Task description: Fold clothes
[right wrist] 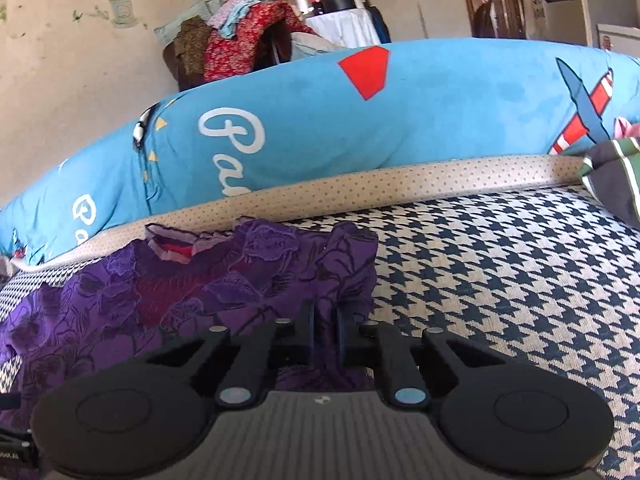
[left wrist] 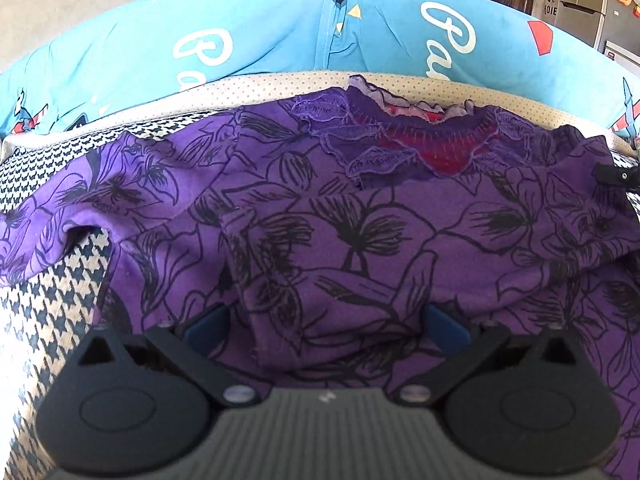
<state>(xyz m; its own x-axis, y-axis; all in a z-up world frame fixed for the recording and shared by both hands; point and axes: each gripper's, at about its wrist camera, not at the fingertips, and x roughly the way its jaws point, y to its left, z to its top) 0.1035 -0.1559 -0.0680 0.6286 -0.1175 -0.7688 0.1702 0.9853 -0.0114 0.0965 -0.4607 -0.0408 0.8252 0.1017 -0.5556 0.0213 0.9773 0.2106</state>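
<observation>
**While the purple top is lying flat, the right gripper is pinching its edge**

Spreading across the checked bedcover (right wrist: pixel 500 280), the purple top (left wrist: pixel 360 232) is running with its collar toward twelve o'clock, against the blue pillow (left wrist: pixel 260 40). The right gripper (right wrist: pixel 325 320) is sitting nearer the top's right edge, jaws nearly closed on a fold of that cloth. The left gripper (left wrist: pixel 326 320) is standing wide open with cloth bunching between its fingers, not pinched. A striped garment (right wrist: pixel 616 176) is lying at two o'clock, well apart.
</observation>
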